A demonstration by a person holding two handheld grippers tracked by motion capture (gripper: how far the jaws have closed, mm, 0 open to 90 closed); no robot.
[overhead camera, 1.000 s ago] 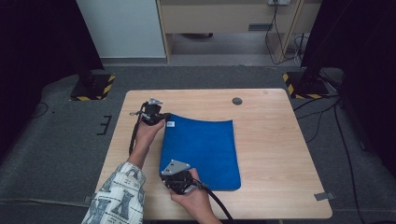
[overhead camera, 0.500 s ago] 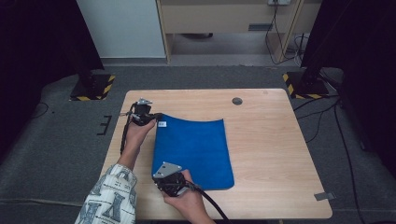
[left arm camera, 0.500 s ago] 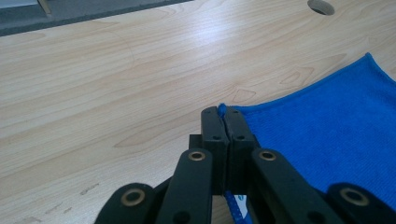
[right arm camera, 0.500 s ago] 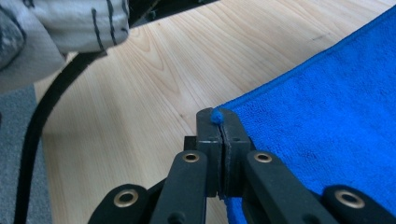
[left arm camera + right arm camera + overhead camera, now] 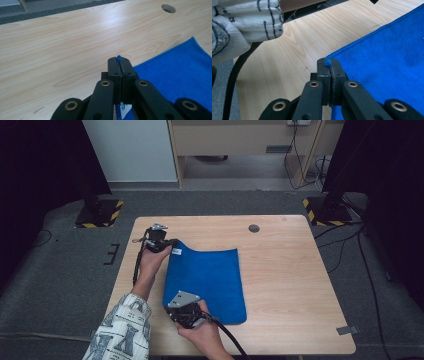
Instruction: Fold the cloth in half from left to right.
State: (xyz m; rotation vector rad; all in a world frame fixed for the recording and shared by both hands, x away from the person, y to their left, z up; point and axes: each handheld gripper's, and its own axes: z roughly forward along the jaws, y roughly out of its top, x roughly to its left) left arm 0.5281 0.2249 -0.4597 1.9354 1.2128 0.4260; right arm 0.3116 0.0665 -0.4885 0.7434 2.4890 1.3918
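Observation:
A blue cloth (image 5: 207, 282) lies flat on the wooden table (image 5: 290, 285), left of centre. My left gripper (image 5: 167, 243) is shut on its far left corner, where a white label shows. In the left gripper view the closed jaws pinch a tip of the cloth (image 5: 175, 72) at the left gripper (image 5: 119, 59). My right gripper (image 5: 176, 311) is shut on the near left corner. In the right gripper view the jaws of the right gripper (image 5: 328, 61) clamp the edge of the cloth (image 5: 392, 62).
A round cable hole (image 5: 254, 228) sits near the table's far edge. A patterned sleeve (image 5: 120, 330) covers the left forearm at the front left. Black stands with yellow-striped bases (image 5: 97, 215) flank the table on the grey floor. A grey tag (image 5: 347, 330) sits at the front right corner.
Both grippers have dragged the cloth to the left across the table, holding its two left corners. The cloth stays flat.

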